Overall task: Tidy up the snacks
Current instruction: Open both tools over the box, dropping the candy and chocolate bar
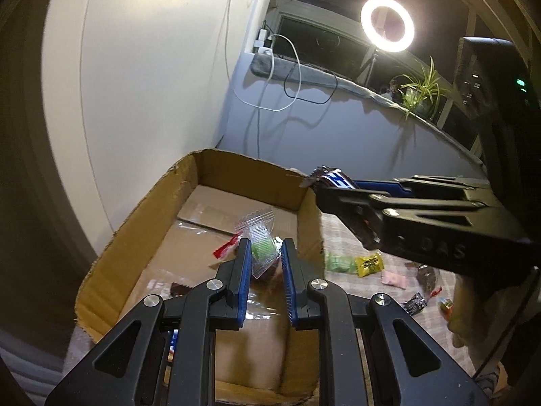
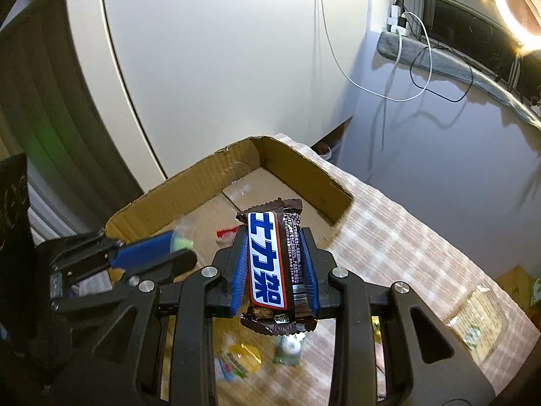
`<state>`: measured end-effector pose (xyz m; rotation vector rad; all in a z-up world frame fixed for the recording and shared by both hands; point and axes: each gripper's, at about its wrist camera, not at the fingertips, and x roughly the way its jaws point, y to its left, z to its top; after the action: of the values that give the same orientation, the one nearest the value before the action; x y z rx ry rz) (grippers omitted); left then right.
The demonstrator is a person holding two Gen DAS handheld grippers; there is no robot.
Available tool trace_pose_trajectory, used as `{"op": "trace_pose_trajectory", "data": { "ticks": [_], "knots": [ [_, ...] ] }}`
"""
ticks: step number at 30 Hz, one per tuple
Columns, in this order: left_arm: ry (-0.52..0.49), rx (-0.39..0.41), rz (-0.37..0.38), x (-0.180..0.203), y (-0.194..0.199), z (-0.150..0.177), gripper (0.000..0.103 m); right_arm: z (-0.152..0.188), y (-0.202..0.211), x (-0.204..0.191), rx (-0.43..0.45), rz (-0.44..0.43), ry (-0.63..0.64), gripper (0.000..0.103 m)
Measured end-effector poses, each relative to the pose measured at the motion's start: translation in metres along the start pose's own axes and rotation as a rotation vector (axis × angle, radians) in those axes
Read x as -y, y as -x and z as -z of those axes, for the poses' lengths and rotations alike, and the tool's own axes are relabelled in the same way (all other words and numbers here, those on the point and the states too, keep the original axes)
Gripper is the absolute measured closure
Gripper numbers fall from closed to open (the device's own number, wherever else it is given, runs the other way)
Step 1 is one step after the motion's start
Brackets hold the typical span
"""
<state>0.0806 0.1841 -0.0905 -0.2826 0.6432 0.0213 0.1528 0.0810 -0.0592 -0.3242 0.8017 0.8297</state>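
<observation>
My left gripper (image 1: 265,248) hangs over the open cardboard box (image 1: 250,179), shut on a clear packet with a green candy (image 1: 261,250) inside. My right gripper (image 2: 272,237) is shut on a brown chocolate bar (image 2: 268,257) with a white and blue label, held lengthwise just above the box's near side. In the left wrist view the right gripper (image 1: 333,189) reaches in from the right, with the chocolate bar's (image 1: 333,177) crimped end over the box corner. In the right wrist view the left gripper (image 2: 181,248) enters from the left with the green candy (image 2: 186,243).
A red wrapper (image 1: 225,248) and a dark wrapper (image 1: 179,289) lie in the box (image 2: 297,172). Loose snacks sit on the checked cloth to its right: a green packet (image 1: 338,260), a yellow packet (image 1: 368,264), a pink one (image 1: 394,277). A wall stands behind, with cables (image 1: 294,77) and a ring light (image 1: 387,23).
</observation>
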Motion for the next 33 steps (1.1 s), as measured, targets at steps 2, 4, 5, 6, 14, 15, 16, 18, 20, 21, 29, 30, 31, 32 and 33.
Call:
{"op": "trace_pose_trajectory", "data": {
  "ticks": [2, 4, 5, 6, 14, 15, 16, 18, 20, 21, 29, 30, 31, 32, 33],
  "knots": [
    [0.005, -0.003, -0.008, -0.004, 0.001, 0.001, 0.087, -0.004, -0.009, -0.002, -0.006, -0.002, -0.002, 0.073],
    [0.011, -0.007, -0.014, -0.008, 0.001, 0.002, 0.087, -0.006, -0.016, -0.003, -0.013, -0.004, 0.0, 0.073],
    [0.013, -0.009, -0.018, -0.009, 0.0, 0.002, 0.087, -0.007, -0.019, -0.004, -0.017, -0.007, 0.0, 0.073],
    [0.014, -0.012, -0.021, -0.01, 0.0, 0.002, 0.087, -0.009, -0.022, -0.005, -0.021, -0.01, -0.001, 0.073],
    [0.021, -0.031, -0.039, -0.018, -0.004, 0.004, 0.087, -0.012, -0.045, -0.007, -0.051, -0.028, -0.007, 0.073],
    [0.022, -0.031, -0.041, -0.019, -0.004, 0.004, 0.086, -0.012, -0.046, -0.007, -0.054, -0.031, -0.007, 0.073],
    [0.023, -0.03, -0.042, -0.019, -0.004, 0.004, 0.086, -0.013, -0.048, -0.008, -0.055, -0.032, -0.006, 0.073],
    [0.025, -0.029, -0.041, -0.019, -0.003, 0.004, 0.085, -0.013, -0.05, -0.009, -0.057, -0.032, -0.003, 0.073],
    [0.028, -0.027, -0.04, -0.019, -0.004, 0.004, 0.083, -0.014, -0.051, -0.009, -0.057, -0.03, -0.002, 0.073],
    [0.029, -0.03, -0.04, -0.019, -0.004, 0.004, 0.083, -0.014, -0.052, -0.01, -0.056, -0.028, 0.001, 0.073],
    [0.034, -0.03, -0.052, -0.02, -0.005, 0.004, 0.077, -0.018, -0.043, -0.007, -0.019, 0.0, -0.003, 0.049],
    [0.034, -0.029, -0.053, -0.02, -0.005, 0.004, 0.073, -0.018, -0.043, -0.007, -0.016, 0.003, -0.004, 0.046],
    [0.032, -0.029, -0.053, -0.019, -0.005, 0.003, 0.072, -0.018, -0.041, -0.007, -0.012, 0.007, -0.004, 0.044],
    [0.03, -0.029, -0.054, -0.019, -0.006, 0.004, 0.072, -0.018, -0.04, -0.006, -0.008, 0.012, -0.005, 0.04],
    [0.029, -0.028, -0.054, -0.019, -0.006, 0.004, 0.072, -0.018, -0.039, -0.005, -0.004, 0.015, -0.006, 0.036]
  ]
}}
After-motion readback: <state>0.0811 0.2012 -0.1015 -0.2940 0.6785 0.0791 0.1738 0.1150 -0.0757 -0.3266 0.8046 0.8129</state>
